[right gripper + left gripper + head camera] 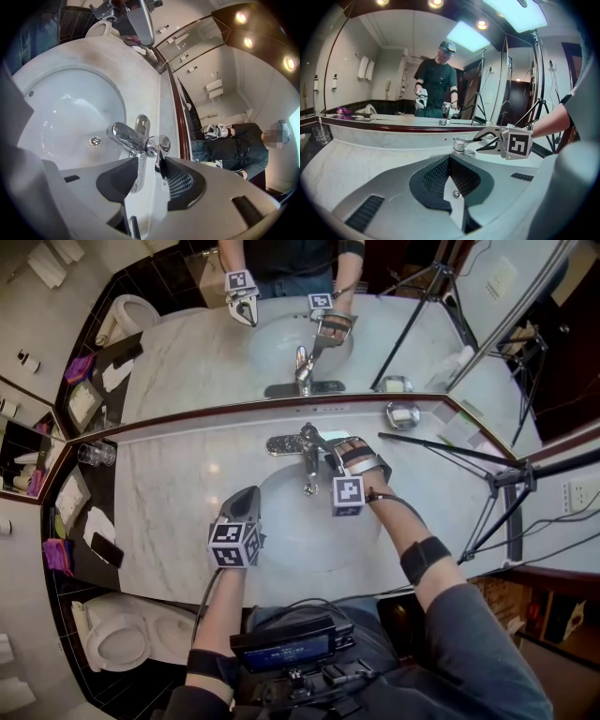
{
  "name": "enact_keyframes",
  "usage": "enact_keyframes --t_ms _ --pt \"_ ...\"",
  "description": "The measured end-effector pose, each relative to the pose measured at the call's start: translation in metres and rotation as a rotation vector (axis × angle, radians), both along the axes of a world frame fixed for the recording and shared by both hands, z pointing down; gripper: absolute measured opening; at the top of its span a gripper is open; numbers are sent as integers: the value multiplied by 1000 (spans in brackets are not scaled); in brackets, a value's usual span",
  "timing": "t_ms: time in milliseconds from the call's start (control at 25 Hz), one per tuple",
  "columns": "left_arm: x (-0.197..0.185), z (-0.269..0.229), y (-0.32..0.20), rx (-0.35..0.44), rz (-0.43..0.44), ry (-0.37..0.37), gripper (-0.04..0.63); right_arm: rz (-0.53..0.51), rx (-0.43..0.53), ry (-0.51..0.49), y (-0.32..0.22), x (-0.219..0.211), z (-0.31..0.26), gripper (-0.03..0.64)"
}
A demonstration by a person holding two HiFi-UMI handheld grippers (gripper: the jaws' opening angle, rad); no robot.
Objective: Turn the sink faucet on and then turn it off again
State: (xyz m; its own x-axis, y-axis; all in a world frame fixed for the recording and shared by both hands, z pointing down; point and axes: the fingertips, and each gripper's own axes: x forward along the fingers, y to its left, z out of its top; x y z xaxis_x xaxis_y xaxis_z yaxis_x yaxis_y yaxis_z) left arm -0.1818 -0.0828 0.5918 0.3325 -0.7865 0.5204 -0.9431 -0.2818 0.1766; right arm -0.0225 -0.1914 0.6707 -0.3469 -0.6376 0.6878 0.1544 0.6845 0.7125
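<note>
Between the parted jaws of the right tongs sits the faucet handle, ungripped. Left tongs hang clenched, empty.

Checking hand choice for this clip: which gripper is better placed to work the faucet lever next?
Right. The right gripper has open jaws straddling the faucet lever; the left gripper is shut, back at the near edge of the sink.

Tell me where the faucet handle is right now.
In the head view the faucet handle sits at the back rim of the sink, just below the mirror. It points right, between the parted jaws of the right gripper.
</note>
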Motion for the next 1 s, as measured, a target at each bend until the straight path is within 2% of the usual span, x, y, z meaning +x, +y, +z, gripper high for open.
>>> enact_keyframes --t_ms 600,840,1000 --pt "2 5 -3 -7 0 2 0 48 -20 -35 10 8 15 184" --pt "1 0 2 2 0 -7 0 43 -35 0 11 9 13 177" --pt "-2 -9 3 23 -6 -14 0 113 -77 -66 17 8 -2 169"
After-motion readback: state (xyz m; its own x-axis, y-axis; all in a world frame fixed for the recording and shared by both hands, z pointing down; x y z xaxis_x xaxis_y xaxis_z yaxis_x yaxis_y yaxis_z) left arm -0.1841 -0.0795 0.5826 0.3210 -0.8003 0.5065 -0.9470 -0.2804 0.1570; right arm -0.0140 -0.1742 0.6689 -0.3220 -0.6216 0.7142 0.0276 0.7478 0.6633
